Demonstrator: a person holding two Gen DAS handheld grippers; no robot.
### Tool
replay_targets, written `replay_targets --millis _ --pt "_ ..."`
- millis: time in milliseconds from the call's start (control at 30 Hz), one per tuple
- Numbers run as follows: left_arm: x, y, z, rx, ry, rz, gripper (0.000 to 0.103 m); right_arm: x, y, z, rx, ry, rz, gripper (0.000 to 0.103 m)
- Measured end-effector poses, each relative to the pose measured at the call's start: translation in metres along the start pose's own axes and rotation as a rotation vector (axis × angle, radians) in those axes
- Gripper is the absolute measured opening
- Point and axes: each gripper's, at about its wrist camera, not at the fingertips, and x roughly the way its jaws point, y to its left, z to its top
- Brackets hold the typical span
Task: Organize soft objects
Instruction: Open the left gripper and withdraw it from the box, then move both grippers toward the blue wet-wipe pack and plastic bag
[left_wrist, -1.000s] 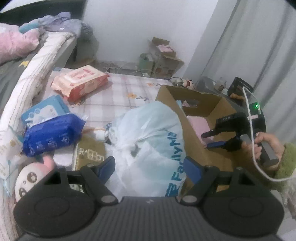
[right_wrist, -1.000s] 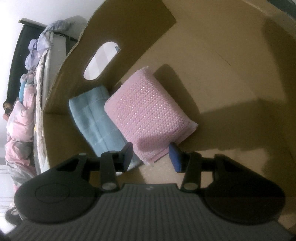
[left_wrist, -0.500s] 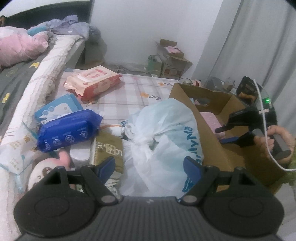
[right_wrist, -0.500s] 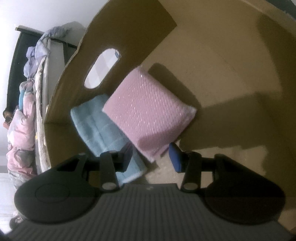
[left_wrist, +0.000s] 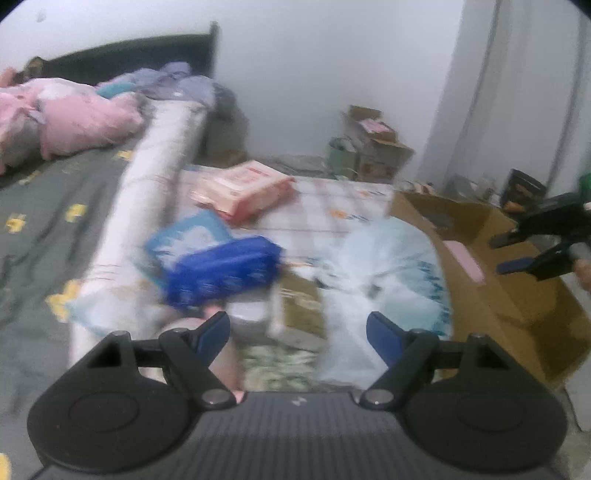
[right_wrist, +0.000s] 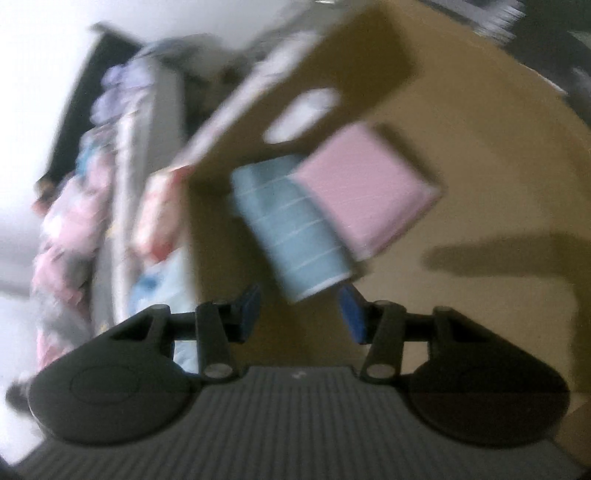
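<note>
In the right wrist view, a pink folded cloth (right_wrist: 369, 192) and a light blue folded towel (right_wrist: 291, 229) lie side by side inside the cardboard box (right_wrist: 461, 129). My right gripper (right_wrist: 300, 299) hovers above them with its jaws opening and nothing between them. The left wrist view shows that gripper (left_wrist: 517, 254) over the box (left_wrist: 480, 295), with the pink cloth (left_wrist: 463, 258) below it. My left gripper (left_wrist: 297, 325) stands open and empty above a white plastic bag (left_wrist: 388, 273) and a blue wipes pack (left_wrist: 221, 273). Both views are blurred.
A pink pack (left_wrist: 243, 186) and a light blue pack (left_wrist: 188, 236) lie on the checked sheet. A white rolled quilt (left_wrist: 147, 206) runs along the bed (left_wrist: 55, 192) at the left. Small boxes (left_wrist: 373, 147) stand by the far wall, with curtains at the right.
My right gripper has risen away from the pink cloth, which stays in the box, and its jaws have widened a little. My left gripper has swung left, bringing more of the bed into view.
</note>
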Motion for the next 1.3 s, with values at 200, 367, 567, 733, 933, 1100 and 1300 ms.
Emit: replay_targets --millis 200,367,567,733,933,1100,1300 --pt "-0.017 0.041 0.002 -0.014 -0.06 0.146 0.082 0.019 0.097 -0.042 -0.199 0.107 0.211 0.047" --pt "-0.018 0.068 -0.003 -0.027 -0.046 0.209 0.077 0.067 0.176 -0.073 -0.284 0.241 0.353 0.047" --pt "0.006 0.098 -0.005 -0.06 0.034 0.229 0.072 0.143 0.255 -0.111 -0.329 0.38 0.387 0.047" --pt "0.032 0.124 -0.003 -0.156 0.111 0.192 0.071 0.202 0.289 -0.124 -0.33 0.421 0.293 0.047" --pt "0.057 0.137 0.004 -0.199 0.134 0.189 0.071 0.264 0.298 -0.13 -0.302 0.442 0.169 0.047" --pt "0.064 0.138 0.007 -0.22 0.126 0.202 0.049 0.283 0.294 -0.127 -0.264 0.446 0.172 0.048" --pt "0.06 0.124 0.016 -0.191 0.065 0.214 0.031 0.285 0.286 -0.122 -0.22 0.439 0.202 0.048"
